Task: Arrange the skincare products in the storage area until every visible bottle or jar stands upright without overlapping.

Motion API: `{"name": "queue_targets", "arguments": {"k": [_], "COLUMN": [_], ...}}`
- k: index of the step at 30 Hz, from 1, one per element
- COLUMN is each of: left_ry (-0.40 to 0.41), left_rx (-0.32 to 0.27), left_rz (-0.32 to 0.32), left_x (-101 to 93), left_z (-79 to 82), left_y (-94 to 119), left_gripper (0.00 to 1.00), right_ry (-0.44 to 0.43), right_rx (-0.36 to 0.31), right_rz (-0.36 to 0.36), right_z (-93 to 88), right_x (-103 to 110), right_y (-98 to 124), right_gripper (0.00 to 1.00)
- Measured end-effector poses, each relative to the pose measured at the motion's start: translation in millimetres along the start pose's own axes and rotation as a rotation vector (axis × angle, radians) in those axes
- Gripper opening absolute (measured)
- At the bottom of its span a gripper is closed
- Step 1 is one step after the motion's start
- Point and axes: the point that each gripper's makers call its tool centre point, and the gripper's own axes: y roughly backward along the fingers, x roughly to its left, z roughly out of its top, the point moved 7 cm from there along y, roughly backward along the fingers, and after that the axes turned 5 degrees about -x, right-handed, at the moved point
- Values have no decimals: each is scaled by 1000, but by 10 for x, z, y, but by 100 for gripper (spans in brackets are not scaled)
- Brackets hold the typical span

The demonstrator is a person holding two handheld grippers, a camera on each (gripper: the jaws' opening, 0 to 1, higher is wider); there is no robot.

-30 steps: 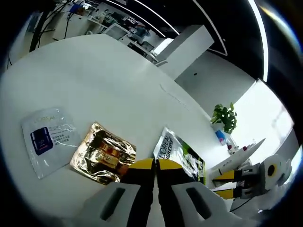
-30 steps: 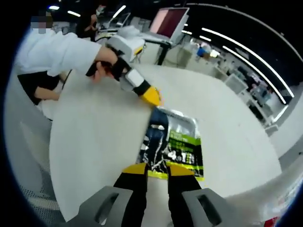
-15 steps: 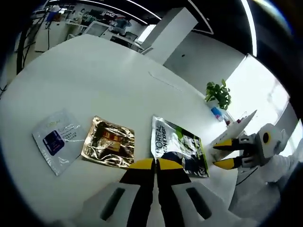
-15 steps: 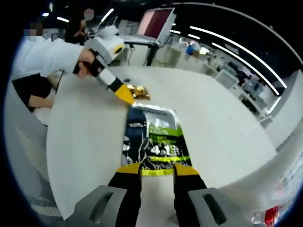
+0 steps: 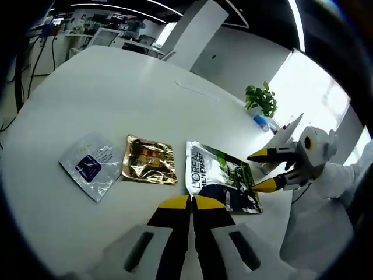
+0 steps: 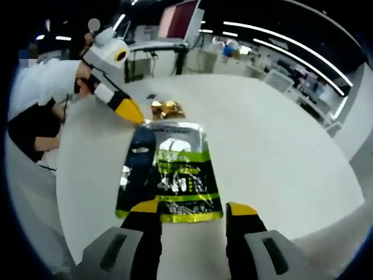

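Three flat skincare sachets lie in a row on the white table (image 5: 134, 87): a white and blue one (image 5: 92, 167), a gold one (image 5: 150, 160) and a black and green one (image 5: 220, 183). My left gripper (image 5: 190, 203) is shut and empty, just short of the gap between the gold and black sachets. My right gripper (image 5: 260, 171) reaches in from the right, open, at the black sachet's end. In the right gripper view my right gripper (image 6: 193, 209) stands open with the black and green sachet's (image 6: 168, 169) near edge between its jaws. The left gripper (image 6: 133, 112) points at the sachet's far corner, beside the gold sachet (image 6: 166, 108).
The table's curved edge (image 6: 76, 192) runs close by on the left in the right gripper view. A person's white sleeve (image 6: 41, 84) holds the left gripper. A potted plant (image 5: 260, 99) and small bottles stand beyond the table's far side. Desks and a monitor (image 6: 178, 16) fill the background.
My right gripper has opened wider and come up to the black sachet's near edge. The left gripper has drawn back from the sachets, still shut. The sachets lie where they were.
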Motion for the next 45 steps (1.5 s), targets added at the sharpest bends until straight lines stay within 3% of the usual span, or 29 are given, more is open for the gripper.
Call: {"name": "queue_targets", "arguments": {"k": [7,13,17,20,22,25,31,34,39,45], "left_ry": [2,27,89,171,227,210,252,285,332,319], "left_rx": [0,-33,-84,-133,-113,-120,-121,-141,-179,-129], "left_rz": [-5,20,34,-9,-47,-37,-53,-67,-99,-128], "left_x": [18,30,33,-42,-72,-72,-141,-182,-246,-432], "left_z": [-7,24,54,62,15,-1,3,12,42,-69], "left_y": [-5,-27,-66,-135,-176,-242,-332,-345,-374,-479], "left_gripper": [0,0,0,0,4,5,9,13,10,9], "right_ry": [-60,-64,-71,-58,-56,-49,-39,-36,-34,-32], "right_rx": [7,6,4,5,3,6,8,8,11,10], "right_rz": [8,5,9,18,23,34,48,54,64,71], "right_z": [-53,-76,-93,-95,-91,-79,-75,-76,-73,-70], "right_x": [-41,-21,-15,-15,-11,-11,-2,3,20,31], "right_y": [12,32,41,47,45,30,27,30,31,29], "right_gripper": [36,29,26,23,22,22,17,16,13,13]}}
